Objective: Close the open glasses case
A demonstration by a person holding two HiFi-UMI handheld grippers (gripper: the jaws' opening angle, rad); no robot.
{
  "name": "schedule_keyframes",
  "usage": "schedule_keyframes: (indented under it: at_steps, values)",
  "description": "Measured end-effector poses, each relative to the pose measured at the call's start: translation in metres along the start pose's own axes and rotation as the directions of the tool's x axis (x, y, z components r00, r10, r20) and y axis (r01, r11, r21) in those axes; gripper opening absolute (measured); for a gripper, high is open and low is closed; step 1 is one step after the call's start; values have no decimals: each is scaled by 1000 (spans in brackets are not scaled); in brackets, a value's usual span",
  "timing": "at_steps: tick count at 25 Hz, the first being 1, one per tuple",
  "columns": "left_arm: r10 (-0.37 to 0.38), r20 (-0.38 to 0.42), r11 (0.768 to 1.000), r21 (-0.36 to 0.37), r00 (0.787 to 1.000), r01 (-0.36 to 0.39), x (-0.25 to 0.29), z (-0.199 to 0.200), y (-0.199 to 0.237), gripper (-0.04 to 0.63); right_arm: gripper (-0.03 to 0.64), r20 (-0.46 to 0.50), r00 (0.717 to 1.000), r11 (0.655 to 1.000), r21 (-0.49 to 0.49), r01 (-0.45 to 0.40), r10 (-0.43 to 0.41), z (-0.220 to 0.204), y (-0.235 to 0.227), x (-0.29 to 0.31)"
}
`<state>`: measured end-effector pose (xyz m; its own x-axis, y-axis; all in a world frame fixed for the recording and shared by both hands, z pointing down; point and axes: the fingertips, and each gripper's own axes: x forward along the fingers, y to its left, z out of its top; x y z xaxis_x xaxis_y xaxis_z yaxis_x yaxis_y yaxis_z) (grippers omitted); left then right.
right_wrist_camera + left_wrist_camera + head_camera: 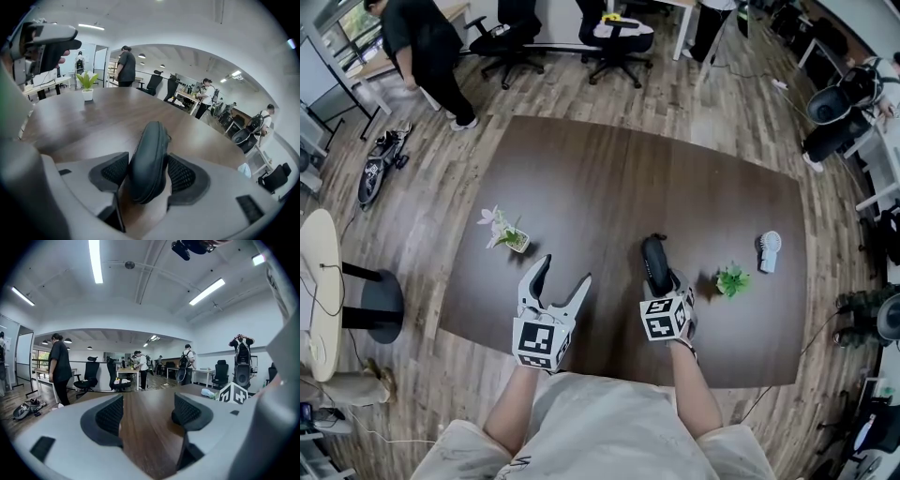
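Jaws of the right gripper [148, 171] press both sides of the dark glasses case [149, 147], at the near right of the table [609, 178]. Left gripper [149, 414] jaws stand wide apart, empty, near left.

A dark brown table [609, 178] stands on a wood-plank floor [572, 89]. Beyond its far edge are 2 black office chairs [508, 42], and a person in black [422, 47] stands at the far left. A round white table [319, 272] sits at the left edge. The walls [220, 336] are white, and the white ceiling [150, 301] carries long strip lights [96, 261].
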<state>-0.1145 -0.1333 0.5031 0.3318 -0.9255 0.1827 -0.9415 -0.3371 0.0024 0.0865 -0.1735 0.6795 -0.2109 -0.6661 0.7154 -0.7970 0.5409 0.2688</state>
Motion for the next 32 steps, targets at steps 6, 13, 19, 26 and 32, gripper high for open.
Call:
schedule_keyframes:
  at_steps: [6, 13, 19, 26, 32]
  values:
    - [-16, 4, 1000, -5, 1000, 16, 2, 3, -4, 345, 247, 37, 999, 999, 41, -16, 15, 6, -1, -6]
    - [-48, 31, 998, -35, 998, 49, 9, 15, -12, 345, 231, 157, 988, 997, 74, -28, 16, 37, -10, -36]
    - [-130, 69, 985, -104, 989, 137, 18, 27, -29, 345, 227, 307, 952, 993, 109, -43, 7, 73, -23, -74]
    - [-266, 192, 935, -188, 945, 301, 17, 77, -49, 353, 225, 630, 773, 961, 162, -226, 76, 147, -36, -157]
    - [-399, 334, 809, -310, 854, 500, 12, 136, -66, 363, 224, 882, 423, 811, 86, -579, 208, 194, -34, -241]
